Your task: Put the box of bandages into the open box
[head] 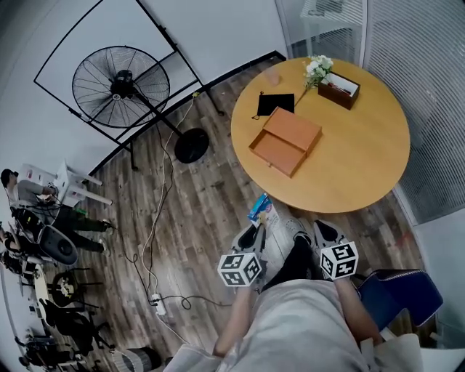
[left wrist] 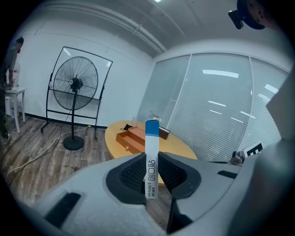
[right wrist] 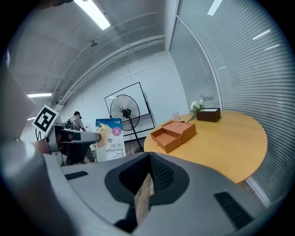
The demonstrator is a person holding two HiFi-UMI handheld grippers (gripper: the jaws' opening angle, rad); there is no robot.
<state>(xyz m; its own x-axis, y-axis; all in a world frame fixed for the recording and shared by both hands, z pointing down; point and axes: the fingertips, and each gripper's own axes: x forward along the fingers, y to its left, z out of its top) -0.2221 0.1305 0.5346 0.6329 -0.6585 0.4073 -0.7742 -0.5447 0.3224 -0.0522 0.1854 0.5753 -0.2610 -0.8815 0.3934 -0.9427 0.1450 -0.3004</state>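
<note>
Bright, even light from ceiling strips [right wrist: 94,14], soft shadows, strong fisheye curvature and dark vignetting at every edge.

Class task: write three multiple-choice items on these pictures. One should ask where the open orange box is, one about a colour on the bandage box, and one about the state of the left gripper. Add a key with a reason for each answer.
1. Where is the open orange box?
A on the floor
B on the round table
C on a chair

2. What colour is the band at the far end of the bandage box?
A red
B green
C blue

3. What state is the left gripper in?
A wide open and empty
B closed on the bandage box
C closed on a cable

Key:
1 B: the head view shows it lying on the tabletop.
2 C: the left gripper view shows a blue band above the white part.
3 B: both jaws press against the box's two sides.
</note>
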